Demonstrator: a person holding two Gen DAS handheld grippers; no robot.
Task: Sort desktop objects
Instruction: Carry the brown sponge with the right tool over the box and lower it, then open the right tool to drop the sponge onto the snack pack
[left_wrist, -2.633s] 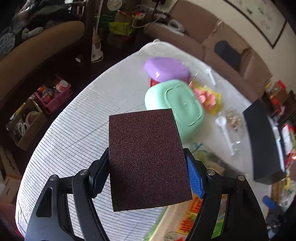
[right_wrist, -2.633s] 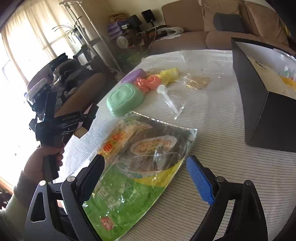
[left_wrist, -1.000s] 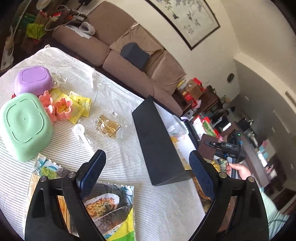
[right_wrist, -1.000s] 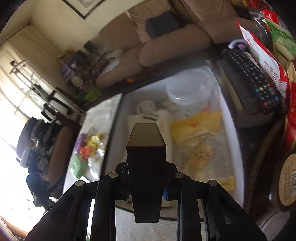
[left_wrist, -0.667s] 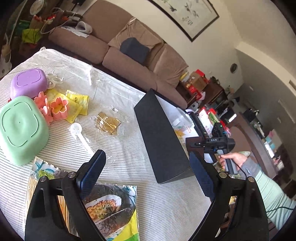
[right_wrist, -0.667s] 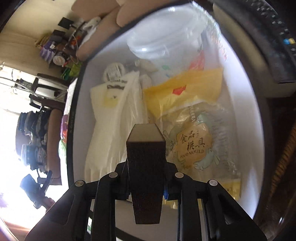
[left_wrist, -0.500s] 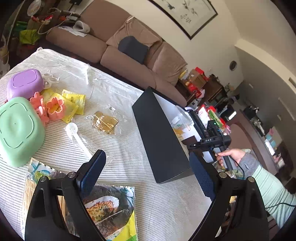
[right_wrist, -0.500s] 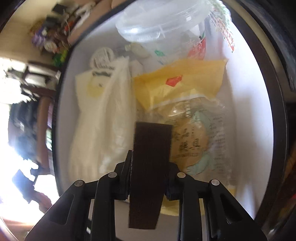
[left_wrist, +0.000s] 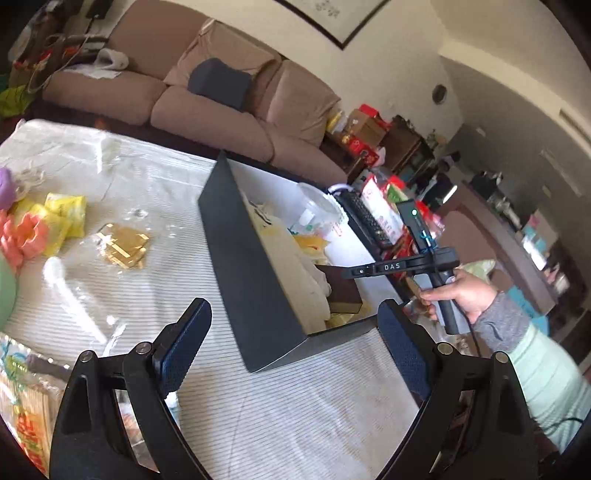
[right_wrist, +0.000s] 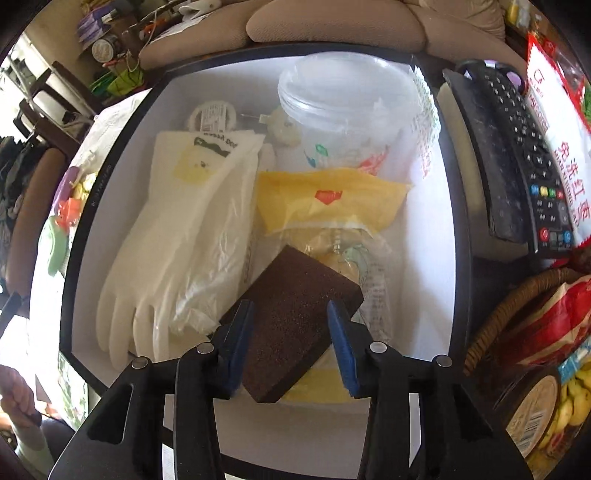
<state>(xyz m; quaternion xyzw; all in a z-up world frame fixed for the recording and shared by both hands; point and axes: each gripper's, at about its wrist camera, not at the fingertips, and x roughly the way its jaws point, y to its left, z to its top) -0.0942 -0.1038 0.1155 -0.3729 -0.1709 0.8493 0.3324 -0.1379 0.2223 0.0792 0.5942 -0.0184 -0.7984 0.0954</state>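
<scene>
Striped tablecloth (left_wrist: 295, 417), sofa (left_wrist: 207, 107) behind. Black box (right_wrist: 122, 122), white inside, holds: white gloves (right_wrist: 173, 236), clear tub (right_wrist: 347, 107), yellow packet (right_wrist: 328, 203), brown sponge (right_wrist: 295, 317) lying flat on the packets. R gripper (right_wrist: 290, 345) above the sponge, jaws just been opening, pads off it. L gripper (left_wrist: 291, 350) wide apart, nothing between, over the cloth nr the box. Remote (right_wrist: 517, 158) beside the box.
</scene>
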